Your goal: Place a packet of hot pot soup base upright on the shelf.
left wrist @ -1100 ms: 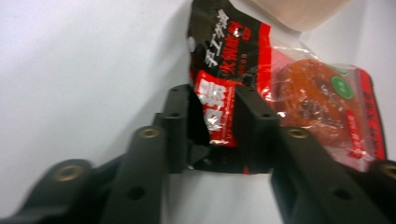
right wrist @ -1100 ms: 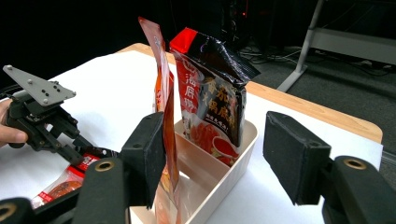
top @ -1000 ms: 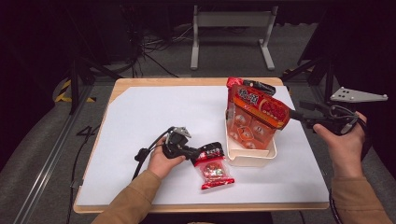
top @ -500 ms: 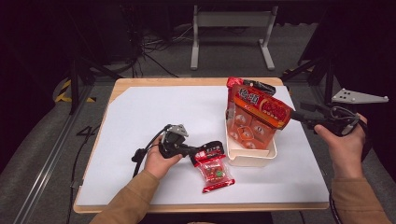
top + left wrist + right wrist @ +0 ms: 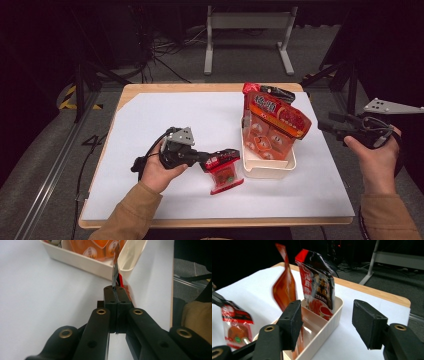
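- Small red snack packet (image 5: 224,172) is held by its top edge in the shut left gripper (image 5: 216,159), hanging just above the white table cover (image 5: 150,125), close beside the cream bin (image 5: 267,167).
- If only the thin seal is pinched, the packet could slip out and fall short of the bin.
- Two taller pouches (image 5: 272,125) stand in the bin; they could be knocked over on entry.
- Right gripper (image 5: 334,127) is held open and empty, well apart, so no steadying is offered.

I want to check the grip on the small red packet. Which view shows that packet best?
The high view: the whole small red packet hangs from the left gripper. The left gripper view catches its pinched edge; the right gripper view shows it at the frame edge.
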Demonstrator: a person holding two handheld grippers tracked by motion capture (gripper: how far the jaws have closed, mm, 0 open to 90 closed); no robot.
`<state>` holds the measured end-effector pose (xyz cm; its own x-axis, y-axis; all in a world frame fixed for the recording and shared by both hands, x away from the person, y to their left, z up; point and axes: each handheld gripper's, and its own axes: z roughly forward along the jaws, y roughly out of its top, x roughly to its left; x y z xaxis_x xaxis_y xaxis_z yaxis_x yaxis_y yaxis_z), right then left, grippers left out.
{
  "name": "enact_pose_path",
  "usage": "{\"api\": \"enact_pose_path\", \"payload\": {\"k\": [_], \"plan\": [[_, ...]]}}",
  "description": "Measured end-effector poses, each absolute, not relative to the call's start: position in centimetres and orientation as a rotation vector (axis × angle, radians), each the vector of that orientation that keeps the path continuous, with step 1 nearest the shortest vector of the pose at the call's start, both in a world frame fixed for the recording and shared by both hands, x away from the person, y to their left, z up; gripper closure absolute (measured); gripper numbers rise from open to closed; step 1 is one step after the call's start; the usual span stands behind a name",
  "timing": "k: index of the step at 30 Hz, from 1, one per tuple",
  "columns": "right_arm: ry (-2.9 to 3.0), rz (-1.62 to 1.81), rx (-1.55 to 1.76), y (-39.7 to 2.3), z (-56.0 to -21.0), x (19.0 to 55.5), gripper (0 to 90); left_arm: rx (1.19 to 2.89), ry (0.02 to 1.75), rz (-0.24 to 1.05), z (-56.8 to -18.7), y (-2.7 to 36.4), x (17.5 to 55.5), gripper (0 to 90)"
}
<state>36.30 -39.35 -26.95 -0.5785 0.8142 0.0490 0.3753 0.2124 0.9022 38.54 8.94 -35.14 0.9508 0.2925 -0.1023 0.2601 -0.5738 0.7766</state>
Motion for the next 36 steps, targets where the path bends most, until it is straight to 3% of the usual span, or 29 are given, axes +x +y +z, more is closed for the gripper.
{"api": "enact_pose_path", "payload": {"k": [12, 36], "plan": [[2.045, 1.326, 1.141, -40.1, -28.4, 36.4, 41.3, 2.199, 0.33, 0.156, -31.7, 10.3, 37.2, 90.0], [2.048, 1.339, 1.177, -40.3, -33.1, 36.7, 40.5, 2.166, 0.333, 0.205, -28.5, 12.3, 36.1, 90.0]]}}
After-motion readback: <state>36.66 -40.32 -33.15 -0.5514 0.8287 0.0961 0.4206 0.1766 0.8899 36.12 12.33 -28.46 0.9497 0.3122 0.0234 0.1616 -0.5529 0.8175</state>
